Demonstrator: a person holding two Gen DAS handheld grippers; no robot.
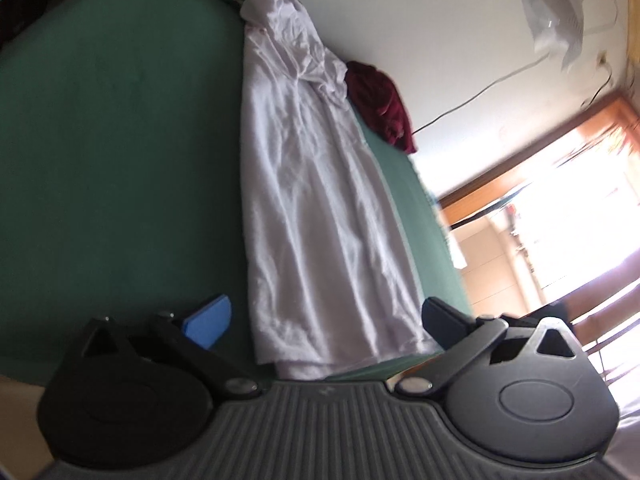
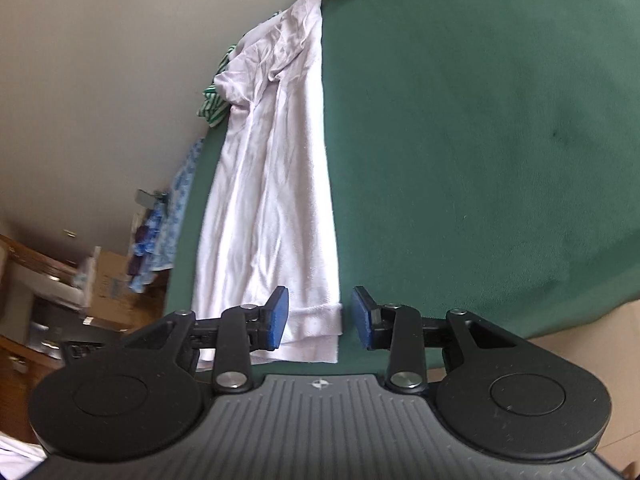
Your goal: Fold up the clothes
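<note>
Shirt (image 1: 316,208) folded into a long strip on the green desk (image 1: 120,160).
Left tongs (image 1: 326,322) gape wide at its hem, holding nothing — right tongs (image 2: 319,318) part-open astride its hem corner.

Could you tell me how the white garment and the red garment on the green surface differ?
The white garment lies stretched out in a long folded strip reaching the near edge; the red garment sits bunched in a heap at the far edge. The white one covers far more of the green surface than the red one. The white one lies before both open grippers; the red one is farther off. Both rest on that surface.
</note>
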